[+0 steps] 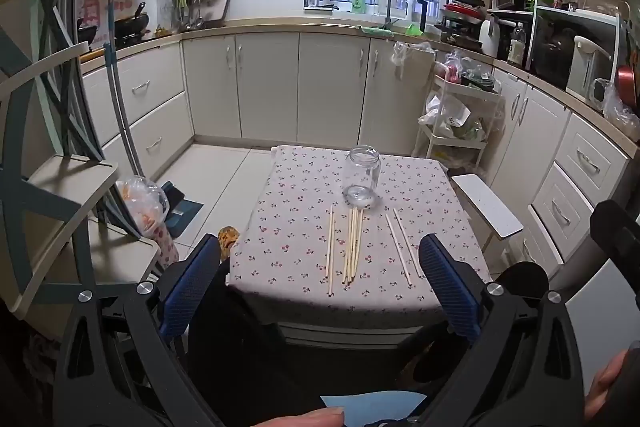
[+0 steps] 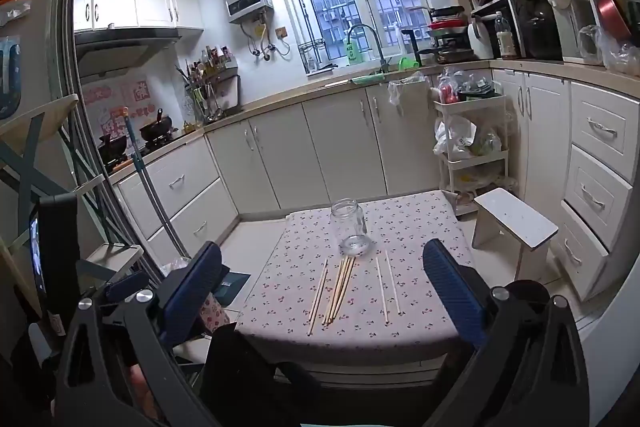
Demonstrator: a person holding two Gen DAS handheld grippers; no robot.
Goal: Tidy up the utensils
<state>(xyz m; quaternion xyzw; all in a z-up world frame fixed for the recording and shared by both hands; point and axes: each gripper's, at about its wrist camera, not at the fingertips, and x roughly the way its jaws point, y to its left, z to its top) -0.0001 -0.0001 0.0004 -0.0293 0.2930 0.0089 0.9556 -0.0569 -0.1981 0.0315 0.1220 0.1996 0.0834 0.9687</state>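
hovering: left gripper [image 1: 320, 267] and right gripper [image 2: 320, 281] both spread, empty; thin chopsticks [image 1: 351, 247] may roll or knock glass jar [image 1: 362, 173].

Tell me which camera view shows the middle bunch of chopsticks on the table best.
The left wrist view shows it best: the middle bunch of chopsticks lies near the picture's centre, larger, with single sticks easier to separate. The right wrist view shows the same bunch smaller and slanted, below the glass jar, with the sticks running together.
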